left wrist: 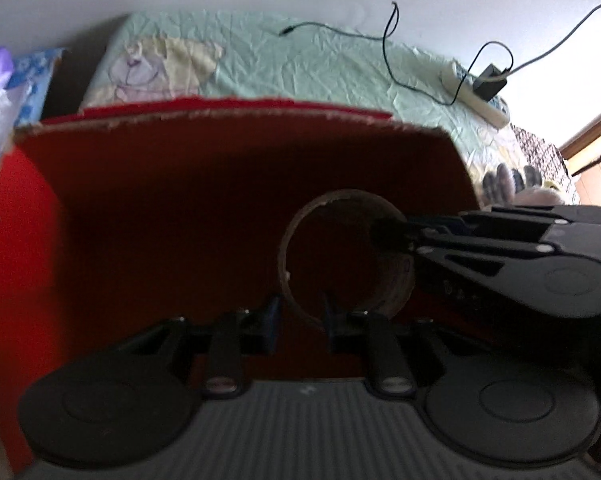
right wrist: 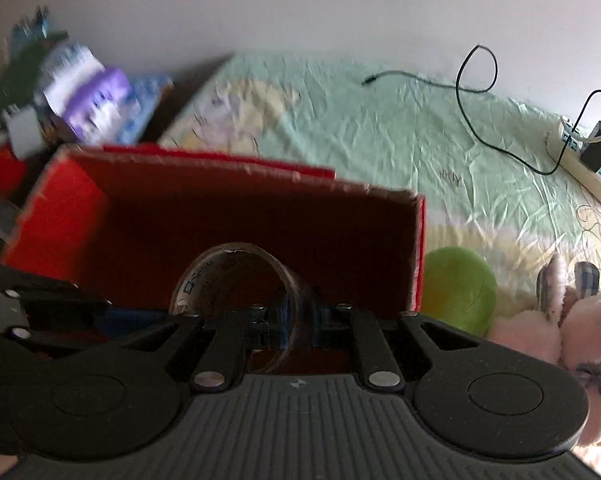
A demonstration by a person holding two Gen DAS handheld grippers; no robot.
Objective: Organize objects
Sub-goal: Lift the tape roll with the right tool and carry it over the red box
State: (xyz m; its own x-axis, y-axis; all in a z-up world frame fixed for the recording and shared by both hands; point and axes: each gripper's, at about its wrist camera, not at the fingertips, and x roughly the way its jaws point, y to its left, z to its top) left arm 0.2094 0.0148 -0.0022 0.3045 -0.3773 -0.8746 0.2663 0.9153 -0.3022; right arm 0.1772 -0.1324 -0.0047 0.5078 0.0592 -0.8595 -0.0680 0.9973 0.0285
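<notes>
Wrinkled pale-green bedding (right wrist: 380,128) is spread beneath a plain wall, with a white power strip (right wrist: 580,168) and a black cable (right wrist: 472,92) lying on it. An open red cardboard box (right wrist: 60,200) is set on the bed. A clear roll of packing tape on a brown cardboard core (right wrist: 236,276) is held above the box's interior. The right gripper (right wrist: 296,320) is clamped on the ring's wall; the left gripper (left wrist: 298,320) is closed on its near rim, seen in the left wrist view. The roll is judged light and stiff, yet slick on its outer face, so the wall is best pinched through the core. A green plush ball (right wrist: 456,292) and a pink plush toy (right wrist: 540,328) lie beside the box.
</notes>
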